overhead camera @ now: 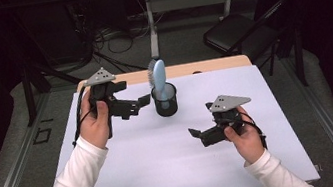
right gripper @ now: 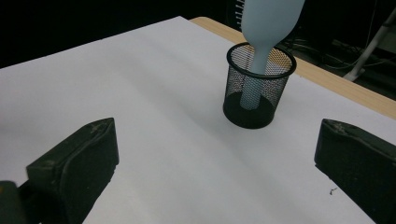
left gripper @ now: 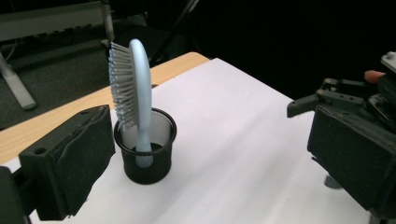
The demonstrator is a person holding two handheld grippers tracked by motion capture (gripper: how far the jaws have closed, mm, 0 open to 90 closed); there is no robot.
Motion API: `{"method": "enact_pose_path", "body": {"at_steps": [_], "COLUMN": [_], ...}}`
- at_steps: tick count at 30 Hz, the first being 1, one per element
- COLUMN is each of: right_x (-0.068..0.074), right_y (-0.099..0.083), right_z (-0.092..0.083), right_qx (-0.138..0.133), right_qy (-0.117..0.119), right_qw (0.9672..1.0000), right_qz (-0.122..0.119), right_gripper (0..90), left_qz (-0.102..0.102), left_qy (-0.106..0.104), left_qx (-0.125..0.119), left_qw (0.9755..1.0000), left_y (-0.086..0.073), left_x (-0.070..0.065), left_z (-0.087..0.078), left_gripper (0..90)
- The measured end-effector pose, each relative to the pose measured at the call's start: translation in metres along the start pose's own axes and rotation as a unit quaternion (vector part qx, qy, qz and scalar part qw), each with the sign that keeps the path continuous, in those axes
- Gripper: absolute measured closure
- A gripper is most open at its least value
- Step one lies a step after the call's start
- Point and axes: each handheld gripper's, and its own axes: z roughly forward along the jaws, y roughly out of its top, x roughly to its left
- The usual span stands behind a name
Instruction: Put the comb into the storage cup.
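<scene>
- White sheeting covers the surface [overhead camera: 164, 154] across the middle of the high view, with dark floor and a black chair [overhead camera: 238, 29] toward the upper right.
- A black mesh cup [overhead camera: 165, 101] stands upright just above the frame's centre, holding a pale blue hairbrush [overhead camera: 158, 74] handle-down, bristles facing left.
- My left hand-held gripper [overhead camera: 138, 104] sits just left of the cup, jaws spread, holding nothing.
- My right hand-held gripper [overhead camera: 200, 134] hovers lower right of the cup, well apart from it, jaws likewise spread and empty.
</scene>
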Motion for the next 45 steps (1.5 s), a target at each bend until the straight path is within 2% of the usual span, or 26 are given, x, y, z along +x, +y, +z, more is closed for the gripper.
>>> {"method": "enact_pose_path", "body": {"at_steps": [4,8,13,21,29,35,45], "right_x": [-0.001,-0.001,0.000,-0.004,-0.009,-0.014,-0.020], "right_y": [-0.004,-0.006,-0.009,-0.019,-0.030,-0.041,-0.055], "right_z": [-0.003,-0.009,-0.020,-0.038,-0.049,-0.054,-0.060], "right_qx": [0.003,0.005,0.004,0.003,0.006,0.013,0.013], "right_qy": [-0.004,-0.008,-0.011,-0.032,-0.051,-0.068,-0.080], "right_qw": [1.0000,0.9999,0.9999,0.9993,0.9982,0.9969,0.9953], "right_qz": [0.007,0.008,0.013,0.020,0.030,0.036,0.053], "right_gripper": [0.0,0.0,0.0,0.0,0.0,0.0,0.0], "left_qz": [-0.002,-0.016,-0.024,-0.027,-0.052,-0.058,-0.069], "left_qy": [0.003,0.002,0.006,0.025,0.026,0.035,0.049], "left_qx": [-0.004,-0.017,-0.019,-0.029,-0.053,-0.072,-0.084], "left_qw": [1.0000,0.9997,0.9995,0.9989,0.9969,0.9951,0.9929], "left_y": [-0.006,-0.014,-0.027,-0.051,-0.077,-0.096,-0.112], "left_x": [0.000,0.002,0.007,0.012,0.018,0.021,0.029], "left_z": [-0.009,-0.017,-0.028,-0.040,-0.050,-0.057,-0.064], "left_gripper": [1.3,1.3,1.3,1.3,1.3,1.3,1.3]}}
